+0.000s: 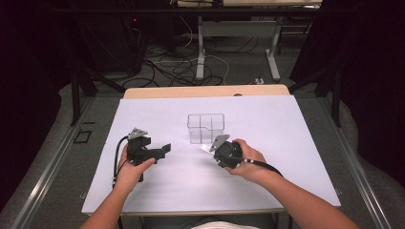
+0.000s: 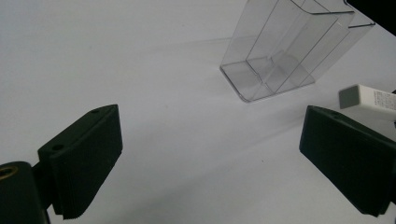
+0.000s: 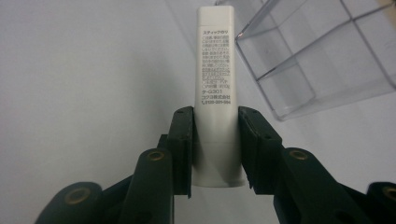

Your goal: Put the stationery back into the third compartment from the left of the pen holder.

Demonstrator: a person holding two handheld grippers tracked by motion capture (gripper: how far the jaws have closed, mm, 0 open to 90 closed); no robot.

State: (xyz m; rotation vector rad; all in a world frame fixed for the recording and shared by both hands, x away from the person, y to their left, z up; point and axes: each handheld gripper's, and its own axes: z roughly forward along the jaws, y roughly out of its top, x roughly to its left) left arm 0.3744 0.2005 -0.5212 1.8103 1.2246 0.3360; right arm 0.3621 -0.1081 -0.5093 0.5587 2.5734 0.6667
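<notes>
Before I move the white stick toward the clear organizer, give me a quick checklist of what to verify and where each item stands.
1. Right hand-held gripper clamped on the white stick: ok, both jaws press its sides.
2. Stick pointing clear of the clear organizer: ok, its tip sits beside the near wall, apart from it.
3. Organizer upright on the white table cover: ok.
4. Organizer compartments free: ok, nothing seen inside them.
5. Left hand-held gripper out of the way: ok, open, holding nothing, off to the side.
6. Whether the stick fits a compartment: cannot tell.
</notes>
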